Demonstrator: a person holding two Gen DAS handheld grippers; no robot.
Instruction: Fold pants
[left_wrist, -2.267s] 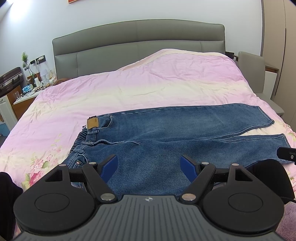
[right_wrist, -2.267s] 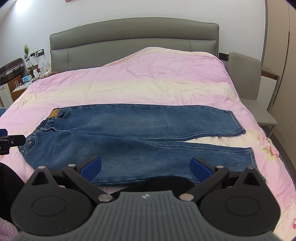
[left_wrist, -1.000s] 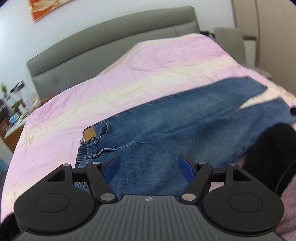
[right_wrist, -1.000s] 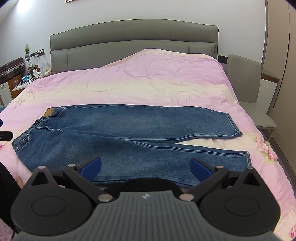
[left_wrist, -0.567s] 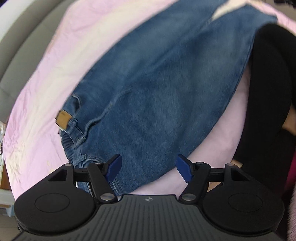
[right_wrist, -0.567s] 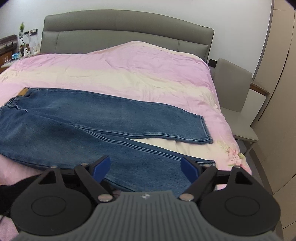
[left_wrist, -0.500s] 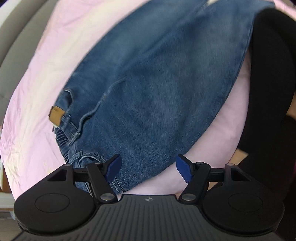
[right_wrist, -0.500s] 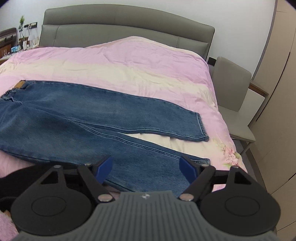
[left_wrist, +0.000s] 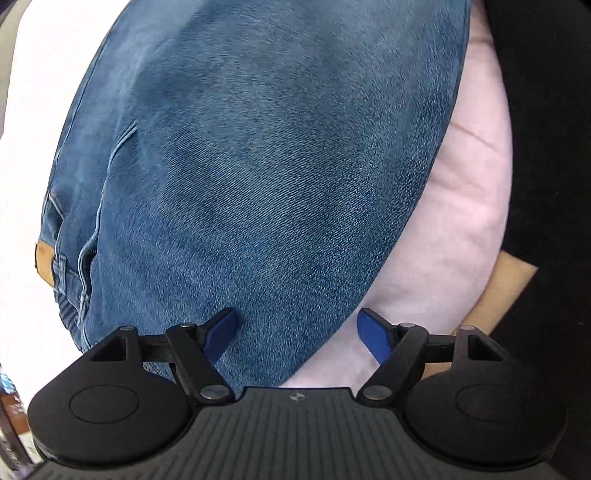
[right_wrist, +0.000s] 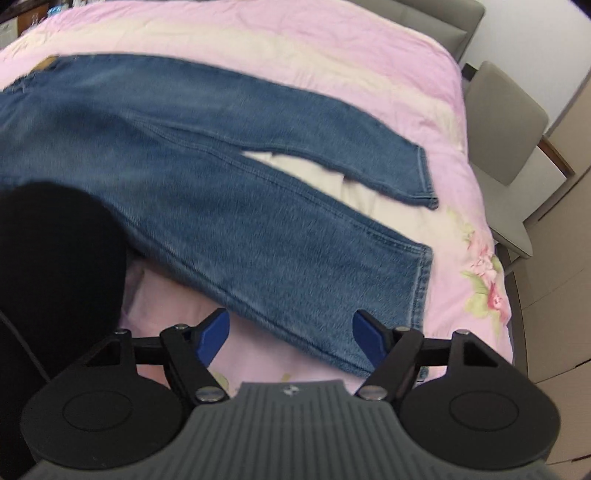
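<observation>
Jeans (right_wrist: 229, 206) flat on the pink bedspread (right_wrist: 332, 66), legs apart at the hems. My left gripper (left_wrist: 297, 334) points down over the hip end; near side edge of the denim runs between my jaws, which are opening, pads pressing nothing. My right gripper (right_wrist: 290, 338) sits over the near leg's lower edge by the hem, jaws apart, nothing clamped. Black sleeve (right_wrist: 55, 251) left of my right jaws. Grey chair (right_wrist: 506, 147) beyond the bed, right.

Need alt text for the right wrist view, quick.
Blue jeans lie flat across a pink bedspread, both legs unfolded, hems to the right. The right gripper, open and empty, is above the near leg's lower edge. A grey chair stands beside the bed.
</observation>
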